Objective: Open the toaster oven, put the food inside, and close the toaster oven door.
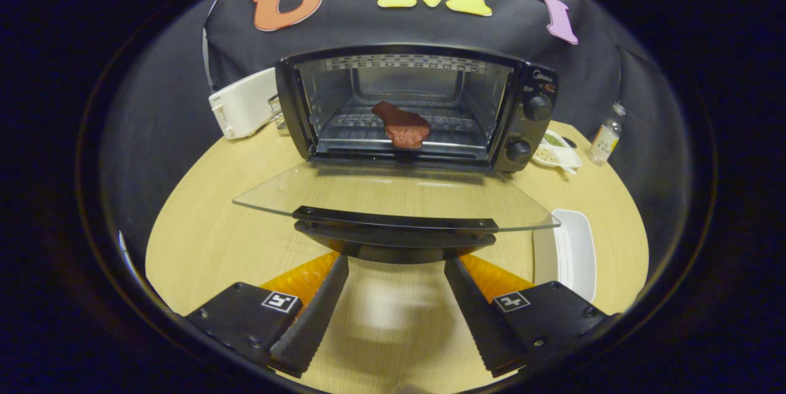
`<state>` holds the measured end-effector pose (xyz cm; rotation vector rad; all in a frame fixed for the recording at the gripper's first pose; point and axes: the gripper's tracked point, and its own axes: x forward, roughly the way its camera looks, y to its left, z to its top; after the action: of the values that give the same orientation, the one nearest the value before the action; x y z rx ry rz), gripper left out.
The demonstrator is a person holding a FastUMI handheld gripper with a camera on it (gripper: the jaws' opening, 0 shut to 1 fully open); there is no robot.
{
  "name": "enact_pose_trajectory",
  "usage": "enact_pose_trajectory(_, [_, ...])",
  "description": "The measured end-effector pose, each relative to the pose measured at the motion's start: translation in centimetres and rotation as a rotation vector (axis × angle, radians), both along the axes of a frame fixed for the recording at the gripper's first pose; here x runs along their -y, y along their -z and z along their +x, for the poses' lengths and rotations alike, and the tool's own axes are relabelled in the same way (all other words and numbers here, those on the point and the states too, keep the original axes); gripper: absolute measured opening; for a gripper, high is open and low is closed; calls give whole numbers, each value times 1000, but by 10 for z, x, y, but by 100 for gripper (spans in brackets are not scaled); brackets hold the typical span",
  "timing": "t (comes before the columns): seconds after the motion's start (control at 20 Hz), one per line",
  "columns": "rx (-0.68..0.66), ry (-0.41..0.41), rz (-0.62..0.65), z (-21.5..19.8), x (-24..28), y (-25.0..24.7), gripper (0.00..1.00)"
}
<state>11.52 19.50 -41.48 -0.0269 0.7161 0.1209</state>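
Gripper (396,262) jaws spread wide, gripping nothing; oven door handle (395,235) right at the fingertips, meat (402,126) inside toaster oven (417,108) beyond.

1. The lowered glass door (393,194) and its handle (395,235) lie just ahead of the tool (396,265), whose fingers stand apart, barring a low approach.
2. Above the door, the oven (417,105) mouth is free up to the meat (402,125).
3. A white tray (574,253) takes up counter (209,228) right of the door; left is bare.

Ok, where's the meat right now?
Gripper view: the meat lies on the rack inside the open oven, beyond the lowered door and open tongs.
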Motion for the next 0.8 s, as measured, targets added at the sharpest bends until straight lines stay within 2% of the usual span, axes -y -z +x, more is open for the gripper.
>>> enact_pose_trajectory(0.3, [49, -6, 13, 14, -2, -39, 100])
enact_pose_trajectory(0.8, [140, -32, -16, 62, -3, -100, 100])
